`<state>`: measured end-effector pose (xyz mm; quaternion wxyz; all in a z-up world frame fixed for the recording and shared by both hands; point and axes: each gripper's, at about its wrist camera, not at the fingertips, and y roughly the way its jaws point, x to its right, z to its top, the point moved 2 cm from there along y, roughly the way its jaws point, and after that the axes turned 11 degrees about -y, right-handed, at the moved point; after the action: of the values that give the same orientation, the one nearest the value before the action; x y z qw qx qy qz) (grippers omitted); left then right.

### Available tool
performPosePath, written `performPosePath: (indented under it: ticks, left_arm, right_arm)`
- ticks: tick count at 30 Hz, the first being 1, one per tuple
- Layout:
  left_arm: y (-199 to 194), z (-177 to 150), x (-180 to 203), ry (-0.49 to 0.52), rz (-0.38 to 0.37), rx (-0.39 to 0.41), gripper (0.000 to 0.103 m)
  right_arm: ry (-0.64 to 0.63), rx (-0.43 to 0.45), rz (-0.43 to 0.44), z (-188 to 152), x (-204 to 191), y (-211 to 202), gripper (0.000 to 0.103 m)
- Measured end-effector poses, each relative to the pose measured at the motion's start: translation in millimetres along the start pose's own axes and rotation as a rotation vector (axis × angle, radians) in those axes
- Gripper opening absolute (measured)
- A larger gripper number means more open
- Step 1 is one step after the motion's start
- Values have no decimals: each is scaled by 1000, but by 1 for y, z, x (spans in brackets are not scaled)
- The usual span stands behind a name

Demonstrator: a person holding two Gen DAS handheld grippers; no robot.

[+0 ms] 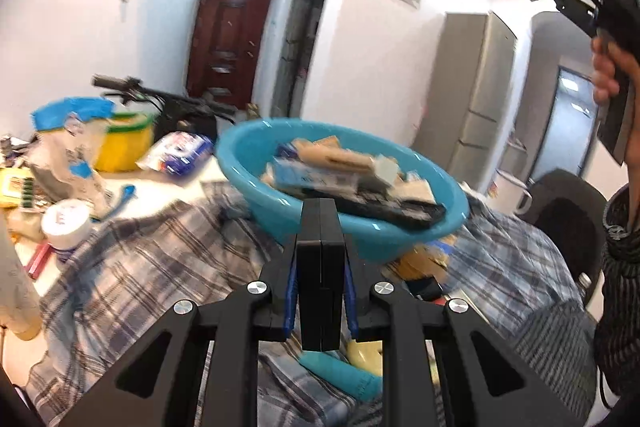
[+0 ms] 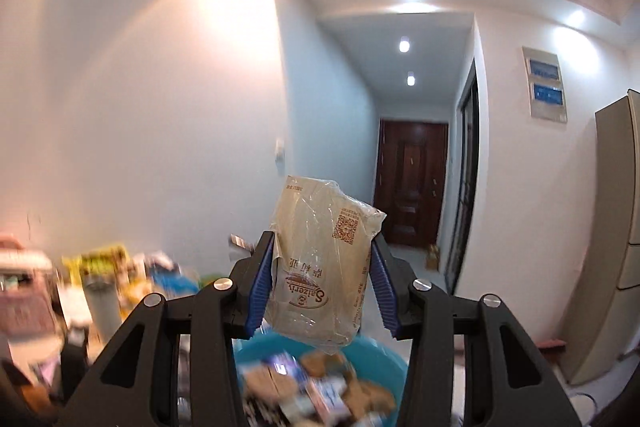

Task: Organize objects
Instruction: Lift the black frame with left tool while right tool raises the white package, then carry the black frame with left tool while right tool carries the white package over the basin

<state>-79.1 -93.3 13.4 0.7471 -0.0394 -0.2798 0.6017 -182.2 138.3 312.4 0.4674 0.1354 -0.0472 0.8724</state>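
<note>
Overhead, right tongs (image 2: 323, 263) pinch the wrapped packet (image 2: 324, 259) above the basin (image 1: 280, 223); left tongs (image 1: 321, 227) closed, empty.

The left tongs (image 1: 321, 227) point slightly downward, jaws pressed together. The right tongs (image 2: 324, 267), in a raised hand (image 1: 610, 71), clamp a packet (image 2: 324, 263).

Plastic, cloth and wood, mostly glossy where the light lands

The blue basin (image 1: 280, 223) is smooth, shiny plastic; under it lies a soft checked cloth (image 1: 152, 267). The right gripper (image 2: 324, 263) is matt black with ribbed blue pads (image 2: 262, 287), gripping a tan packet (image 2: 320, 259) in crinkled clear film. The far door (image 2: 412, 183) is polished dark wood.
</note>
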Motion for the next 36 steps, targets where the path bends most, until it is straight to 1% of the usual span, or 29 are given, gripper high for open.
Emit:
performPosePath:
  ticks: [2,4,7,10,12,13,14,15,17,20,23,26,28,32,36]
  left_arm:
    - [-7,3,-2,-4,5,47,20]
    - [-14,6,-3,-9,7,91,20]
    - [-18,9,-8,-20,13,126,20]
    - [-18,12,-12,-33,25,135,20]
    - [-17,12,-15,-46,30,131,20]
    - [-17,12,-16,-51,37,131,20]
    - [-17,13,-17,-58,39,130,20]
    - [-17,13,-18,-61,42,131,20]
    - [-19,13,-16,-55,76,145,20]
    - [-24,17,-7,-16,125,175,20]
    - [-29,26,4,15,149,190,20]
    - [-39,44,18,27,186,223,20]
    - [-48,64,28,27,198,258,20]
    - [-65,109,55,21,159,322,20]
    - [-74,151,94,62,151,433,20]
  right_arm:
    - [22,53,-30,9,2,1,45]
    - [55,91,-40,12,5,5,45]
    - [82,107,-31,4,8,15,45]
    - [103,58,5,-14,15,34,45]
    - [109,-7,23,-30,19,51,45]
    - [99,-45,22,-36,19,58,45]
    - [84,-66,12,-40,20,62,45]
    - [70,-79,-1,-42,20,64,45]
    - [73,-98,-10,-44,23,65,45]
    - [62,-122,-15,-46,22,65,45]
    - [57,-134,-13,-51,25,65,45]
    - [97,-133,21,-57,32,65,45]
    - [119,-136,29,-60,41,65,45]
    - [140,-131,35,-60,46,58,45]
    - [160,-111,41,-57,48,50,45]
